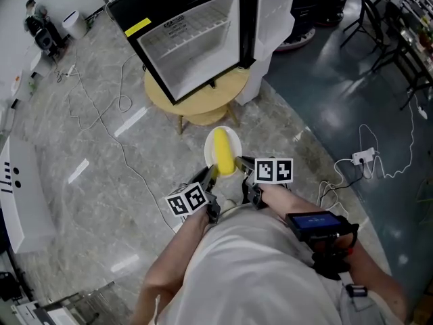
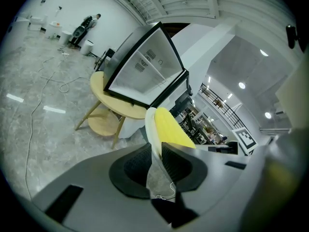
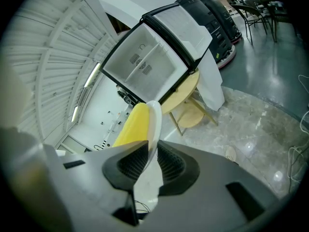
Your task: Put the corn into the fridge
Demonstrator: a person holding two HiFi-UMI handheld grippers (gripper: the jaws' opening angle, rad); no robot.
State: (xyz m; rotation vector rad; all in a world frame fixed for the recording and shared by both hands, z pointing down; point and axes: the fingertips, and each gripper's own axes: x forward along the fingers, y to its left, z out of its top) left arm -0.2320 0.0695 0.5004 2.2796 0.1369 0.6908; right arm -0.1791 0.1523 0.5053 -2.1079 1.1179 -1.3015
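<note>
left gripper [image 1: 211,175], right gripper [image 1: 242,162] both clamped on white plate [image 1: 235,138] rim; corn [image 1: 222,151] on it points at open fridge [image 1: 189,39], upper centre, well apart

The head view looked steeply down from above the person. The left gripper [image 1: 208,175] and right gripper [image 1: 243,162] sat low in frame, and the fridge [image 1: 196,39] stood farther off at the top. Each gripper view sat close behind its own jaws, tilted, and looked along them toward the fridge's open front. All three views shared the fridge, its table [image 1: 203,103] and the plate [image 1: 210,144] with corn [image 1: 222,153]. The two gripper views met the plate's rim from opposite sides.
</note>
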